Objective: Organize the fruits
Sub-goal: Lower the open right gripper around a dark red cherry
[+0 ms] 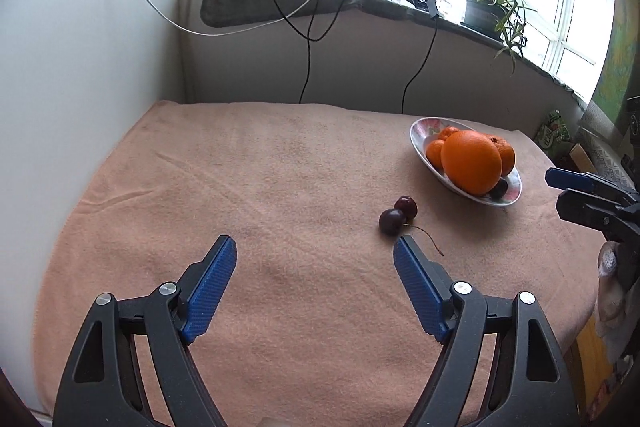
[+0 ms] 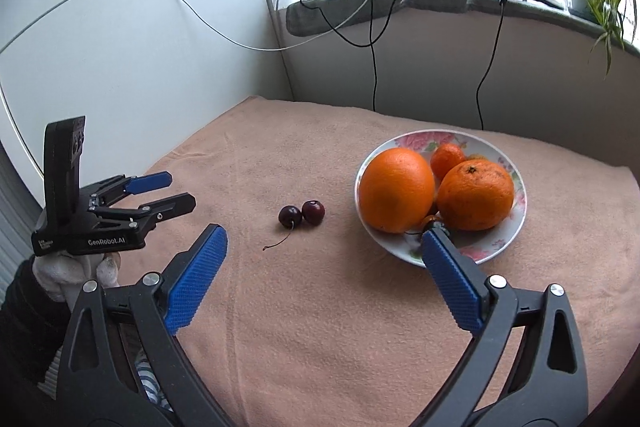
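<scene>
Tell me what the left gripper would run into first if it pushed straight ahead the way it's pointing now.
Probably only the peach cloth. The left gripper is open, tilted down at bare fabric. The two cherries lie just off its right fingertip, so that finger might graze them; depth is hard to judge.

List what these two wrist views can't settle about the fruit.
- Left wrist view: big orange hides most of the dark fruit on the plate.
- Right wrist view: right gripper fingertip covers the same fruit.
- Small oranges' count: overlapped in both views.
</scene>
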`<state>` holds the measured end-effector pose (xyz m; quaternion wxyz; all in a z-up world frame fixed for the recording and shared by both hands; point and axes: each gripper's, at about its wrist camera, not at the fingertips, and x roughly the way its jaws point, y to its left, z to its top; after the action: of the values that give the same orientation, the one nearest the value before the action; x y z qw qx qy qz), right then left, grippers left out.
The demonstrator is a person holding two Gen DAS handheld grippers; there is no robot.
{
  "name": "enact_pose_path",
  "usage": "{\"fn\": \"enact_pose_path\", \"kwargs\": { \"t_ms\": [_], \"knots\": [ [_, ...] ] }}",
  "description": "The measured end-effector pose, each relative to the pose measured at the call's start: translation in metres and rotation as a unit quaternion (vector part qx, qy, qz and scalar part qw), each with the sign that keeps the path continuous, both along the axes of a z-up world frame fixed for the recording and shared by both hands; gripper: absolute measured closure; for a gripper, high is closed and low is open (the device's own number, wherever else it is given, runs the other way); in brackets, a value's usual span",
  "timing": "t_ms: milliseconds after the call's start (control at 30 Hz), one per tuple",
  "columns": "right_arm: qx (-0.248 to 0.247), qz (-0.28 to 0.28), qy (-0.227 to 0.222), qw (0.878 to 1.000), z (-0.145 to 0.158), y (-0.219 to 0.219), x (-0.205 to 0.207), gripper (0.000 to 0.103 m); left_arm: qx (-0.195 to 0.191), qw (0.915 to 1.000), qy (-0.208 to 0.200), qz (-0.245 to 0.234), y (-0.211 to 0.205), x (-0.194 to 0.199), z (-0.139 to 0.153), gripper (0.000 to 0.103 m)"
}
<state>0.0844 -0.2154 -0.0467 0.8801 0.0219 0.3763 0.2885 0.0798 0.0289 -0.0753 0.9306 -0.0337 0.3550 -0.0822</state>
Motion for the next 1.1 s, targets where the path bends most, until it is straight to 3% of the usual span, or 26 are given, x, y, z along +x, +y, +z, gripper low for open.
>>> {"fn": "enact_pose_path", "kwargs": {
  "t_ms": [167,233,300,533,567,933,1100],
  "knots": [
    [0.063,-0.016,0.096,0.993,-0.024,-0.006,0.023,0.024,0.002,0.9990,-0.005,-0.045,-0.014,0.000,-0.003,0.023],
    [0.085,-0.025,0.124,0.988,-0.033,-0.007,0.030,0.027,0.006,0.9978,-0.010,-0.065,-0.020,0.000,-0.003,0.029],
    [0.090,-0.034,0.138,0.986,-0.039,-0.003,0.036,0.034,0.002,0.9965,-0.004,-0.083,-0.023,0.005,-0.004,0.041],
    [0.090,-0.056,0.164,0.981,-0.056,0.021,0.050,0.050,-0.007,0.9922,0.016,-0.124,-0.032,0.025,-0.014,0.053],
    [0.087,-0.061,0.163,0.981,-0.057,0.024,0.053,0.053,-0.006,0.9916,0.020,-0.128,-0.034,0.028,-0.016,0.059],
    [0.085,-0.107,0.183,0.974,-0.073,0.046,0.072,0.058,0.008,0.9825,0.045,-0.180,-0.049,0.052,-0.030,0.065],
    [0.082,-0.116,0.185,0.972,-0.076,0.048,0.076,0.058,0.001,0.9820,0.055,-0.181,-0.048,0.064,-0.034,0.065]
  ]
}}
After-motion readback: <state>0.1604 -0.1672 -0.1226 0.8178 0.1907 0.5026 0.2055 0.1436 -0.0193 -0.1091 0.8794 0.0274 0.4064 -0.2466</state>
